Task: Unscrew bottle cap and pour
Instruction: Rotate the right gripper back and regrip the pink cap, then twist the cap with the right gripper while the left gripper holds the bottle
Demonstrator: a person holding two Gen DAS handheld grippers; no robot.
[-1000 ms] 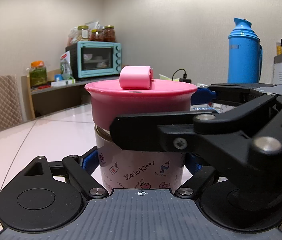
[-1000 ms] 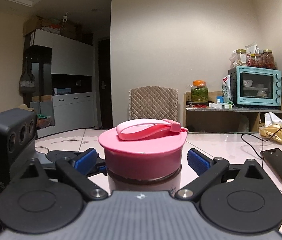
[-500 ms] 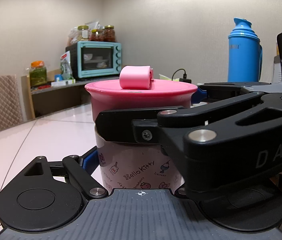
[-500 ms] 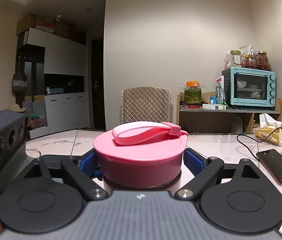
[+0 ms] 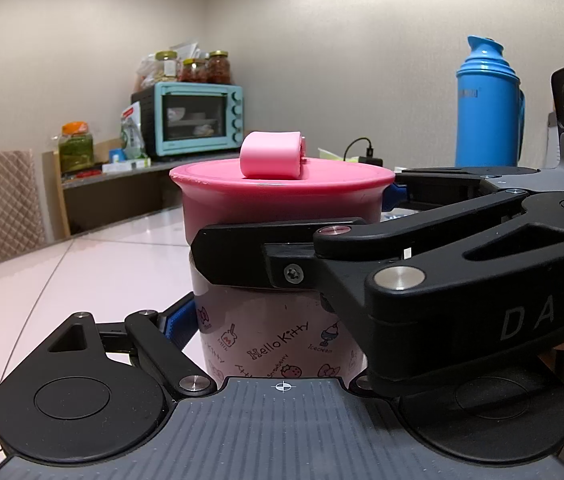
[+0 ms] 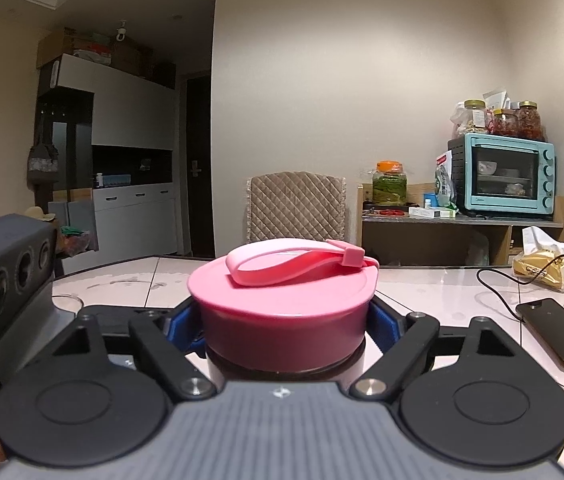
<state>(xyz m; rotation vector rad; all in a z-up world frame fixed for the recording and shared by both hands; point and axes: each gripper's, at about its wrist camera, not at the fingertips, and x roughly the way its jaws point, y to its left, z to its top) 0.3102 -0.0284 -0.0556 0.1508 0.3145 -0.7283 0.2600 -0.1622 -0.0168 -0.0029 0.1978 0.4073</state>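
Note:
A pink-and-white Hello Kitty bottle [image 5: 273, 340] stands upright on the table, topped by a wide pink cap [image 5: 282, 196] with a pale pink strap loop [image 6: 294, 262]. My left gripper [image 5: 277, 320] is shut on the bottle's body; its right finger is hidden behind the right gripper's arm. My right gripper [image 6: 286, 320] comes in from the right in the left wrist view [image 5: 422, 264] and is shut on the pink cap [image 6: 282, 316], its blue pads [image 6: 386, 318] pressed against both sides of the cap.
A white tiled table [image 6: 442, 292] carries a phone [image 6: 558, 330] with a cable, a snack bag [image 6: 542, 260] and a blue thermos [image 5: 488, 108]. A quilted chair [image 6: 296, 206] and a shelf with a teal oven [image 6: 502, 174] stand behind.
My right gripper has closed in around the pink cap and now clamps it. The left gripper holds the bottle still throughout.

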